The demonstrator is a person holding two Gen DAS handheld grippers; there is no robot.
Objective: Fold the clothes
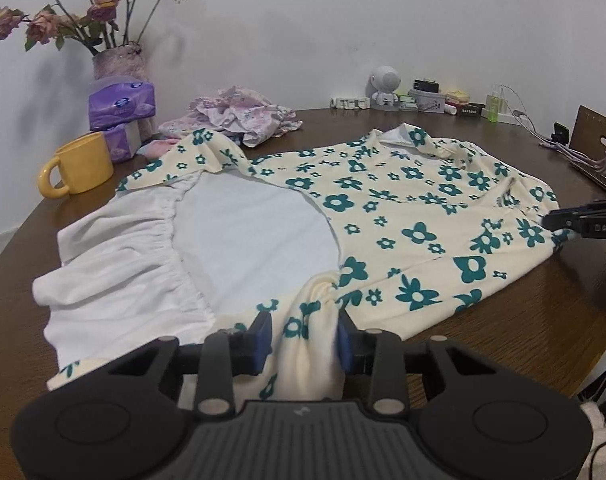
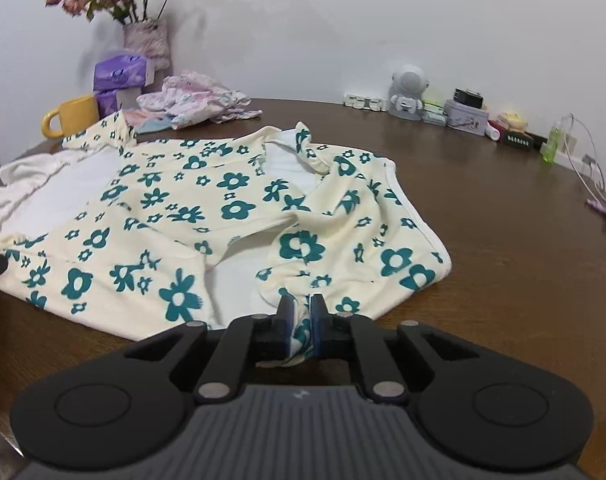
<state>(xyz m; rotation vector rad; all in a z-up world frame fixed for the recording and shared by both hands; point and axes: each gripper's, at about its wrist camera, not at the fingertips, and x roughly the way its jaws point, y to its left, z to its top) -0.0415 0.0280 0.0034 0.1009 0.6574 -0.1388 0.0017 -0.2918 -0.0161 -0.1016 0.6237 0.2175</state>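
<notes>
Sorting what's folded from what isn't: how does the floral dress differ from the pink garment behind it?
The floral dress is cream with teal flowers and a white inner layer; the pink garment is pale pink-lilac. The dress lies spread across the table; the pink garment sits crumpled in a heap. The left gripper and right gripper pinch the dress; nothing holds the pink garment. Neither is folded yet.

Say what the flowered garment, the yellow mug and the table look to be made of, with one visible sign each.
Flowered garment: soft knit cloth, probably cotton, matt; it bunches between the fingers.
Yellow mug: likely glazed ceramic; smooth with a slight sheen.
Table: dark wood or wood veneer, semi-gloss; faint grain and reflections.
</notes>
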